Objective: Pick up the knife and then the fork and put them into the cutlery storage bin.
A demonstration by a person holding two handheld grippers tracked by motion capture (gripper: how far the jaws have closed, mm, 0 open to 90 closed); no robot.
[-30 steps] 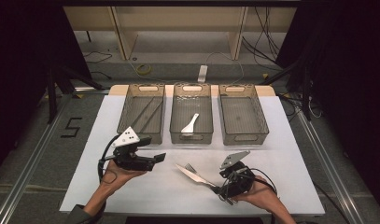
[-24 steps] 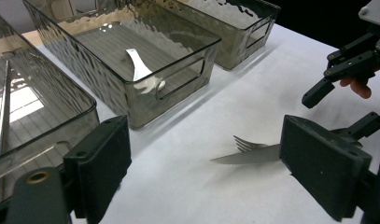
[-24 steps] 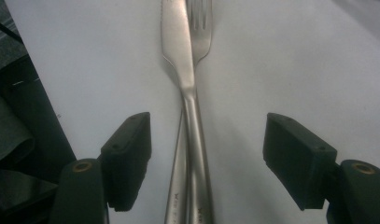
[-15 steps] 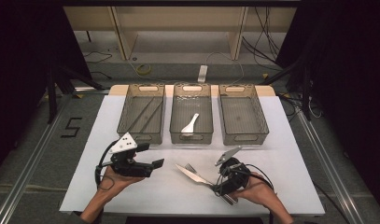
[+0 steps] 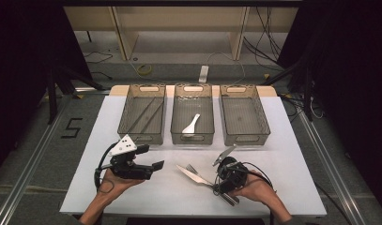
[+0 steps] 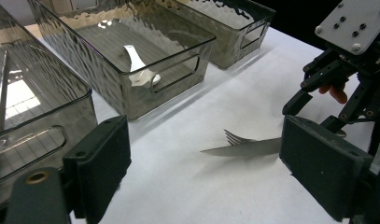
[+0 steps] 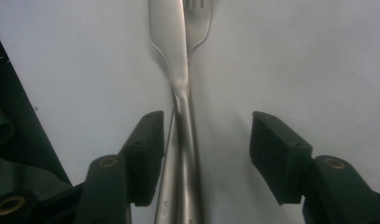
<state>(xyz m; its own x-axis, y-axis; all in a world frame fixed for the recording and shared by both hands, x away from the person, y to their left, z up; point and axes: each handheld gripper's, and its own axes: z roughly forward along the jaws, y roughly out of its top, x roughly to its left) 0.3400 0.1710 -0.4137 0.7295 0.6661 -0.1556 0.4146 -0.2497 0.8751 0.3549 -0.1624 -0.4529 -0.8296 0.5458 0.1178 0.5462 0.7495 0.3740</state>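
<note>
Knife (image 7: pixel 171 51) lying over fork (image 7: pixel 200 18) on white table (image 7: pixel 295 56), handles between closing jaws, seemingly not yet gripped

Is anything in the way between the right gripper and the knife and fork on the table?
Nothing visible. The right gripper already straddles the handles of the knife and the fork, which lie together on the white table. Its fingers have just been closing, with a gap left on one side.

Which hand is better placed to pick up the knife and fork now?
Probably the right: the right gripper, jaws just closing, straddles the knife and fork handles. The left gripper is open, apart.
</note>
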